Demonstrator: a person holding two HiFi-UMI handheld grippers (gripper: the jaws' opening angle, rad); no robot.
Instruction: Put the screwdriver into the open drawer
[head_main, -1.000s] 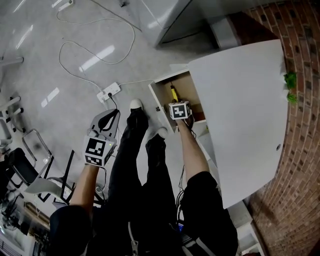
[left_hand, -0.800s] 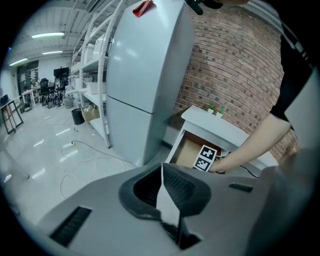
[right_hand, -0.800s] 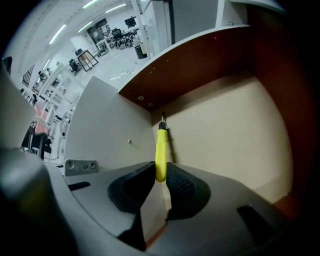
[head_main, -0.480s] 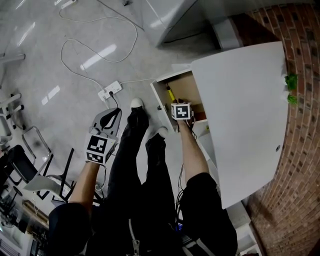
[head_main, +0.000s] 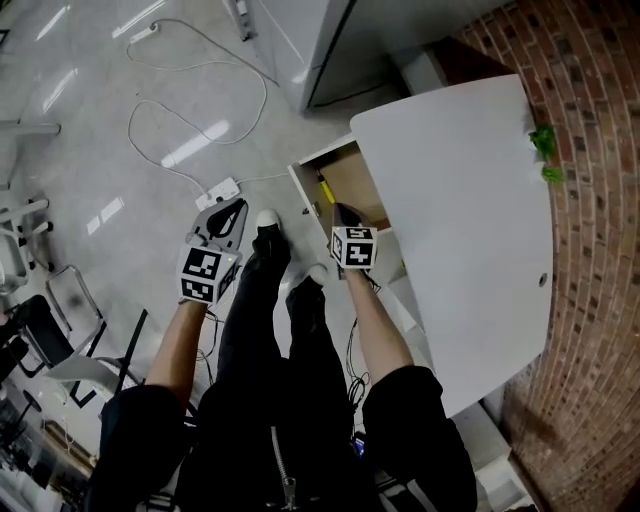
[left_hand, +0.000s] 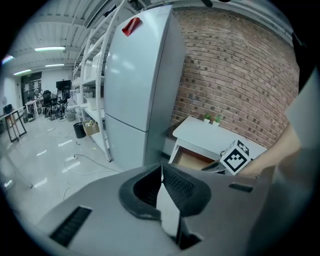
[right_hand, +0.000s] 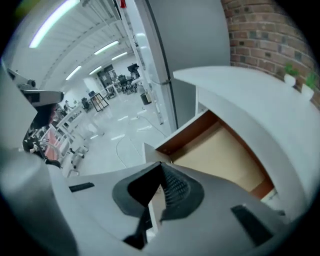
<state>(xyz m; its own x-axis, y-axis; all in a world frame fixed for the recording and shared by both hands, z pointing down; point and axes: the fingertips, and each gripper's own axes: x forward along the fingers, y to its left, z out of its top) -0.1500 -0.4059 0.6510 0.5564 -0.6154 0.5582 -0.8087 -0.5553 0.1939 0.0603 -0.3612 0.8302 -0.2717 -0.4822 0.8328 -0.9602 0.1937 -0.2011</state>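
The screwdriver (head_main: 324, 190), with its yellow handle, lies inside the open wooden drawer (head_main: 352, 182) of the white table (head_main: 460, 230). My right gripper (head_main: 345, 213) hangs above the drawer's near edge, apart from the screwdriver. Its jaws have just been closing and are now shut with nothing between them. In the right gripper view the drawer (right_hand: 227, 157) lies open below the shut right gripper (right_hand: 160, 171), and the screwdriver is hidden there. My left gripper (head_main: 232, 210) is over the floor to the left, shut and empty. The left gripper view shows the drawer (left_hand: 194, 160).
A power strip (head_main: 221, 189) with white cables lies on the floor left of the drawer. A tall fridge (left_hand: 140, 85) stands beyond the table, against a brick wall (head_main: 590, 200). Small green plants (head_main: 543, 140) sit on the table's far corner. Chairs (head_main: 60, 300) are at the left.
My right gripper has risen out of the drawer and drawn back, leaving the screwdriver lying inside. The left gripper has lifted a little.
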